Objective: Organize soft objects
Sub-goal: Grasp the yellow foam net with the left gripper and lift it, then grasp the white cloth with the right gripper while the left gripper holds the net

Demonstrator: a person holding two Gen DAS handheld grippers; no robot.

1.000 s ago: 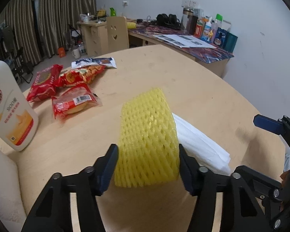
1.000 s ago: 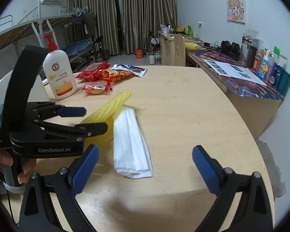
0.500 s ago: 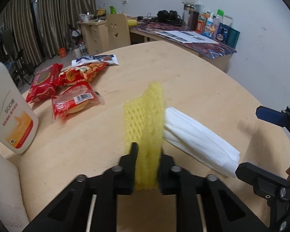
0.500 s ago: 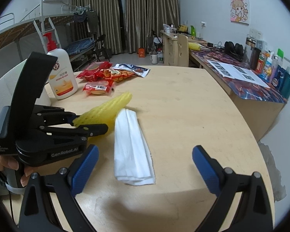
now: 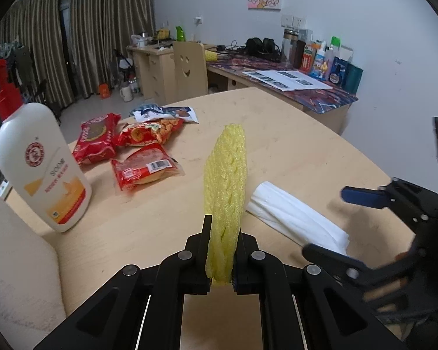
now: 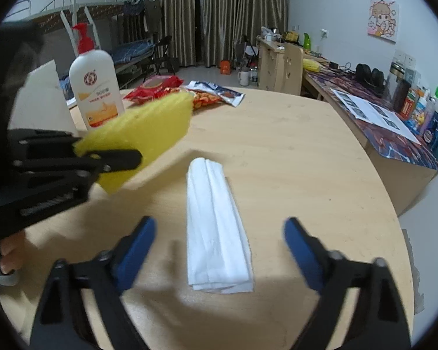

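Observation:
My left gripper [image 5: 221, 250] is shut on a yellow foam net sleeve [image 5: 226, 180], squeezed flat and held above the round wooden table [image 5: 277, 134]. The sleeve also shows in the right wrist view [image 6: 149, 134], lifted at the left in the left gripper [image 6: 108, 160]. A folded white cloth [image 6: 216, 227] lies flat on the table; it also shows in the left wrist view [image 5: 295, 218], to the right of the sleeve. My right gripper [image 6: 219, 242] is open and empty, its blue fingers on either side of the cloth's near end, above it.
A white lotion bottle [image 5: 41, 166] with a red pump stands at the table's left. Several red snack packets [image 5: 143, 169] lie behind the sleeve. A beige cushion [image 5: 17, 262] sits at the near left. A cluttered desk [image 5: 292, 78] runs along the wall.
My left gripper closed on the yellow sleeve, squeezing it flat, and lifted it off the table. My right gripper moved forward over the white cloth, still open.

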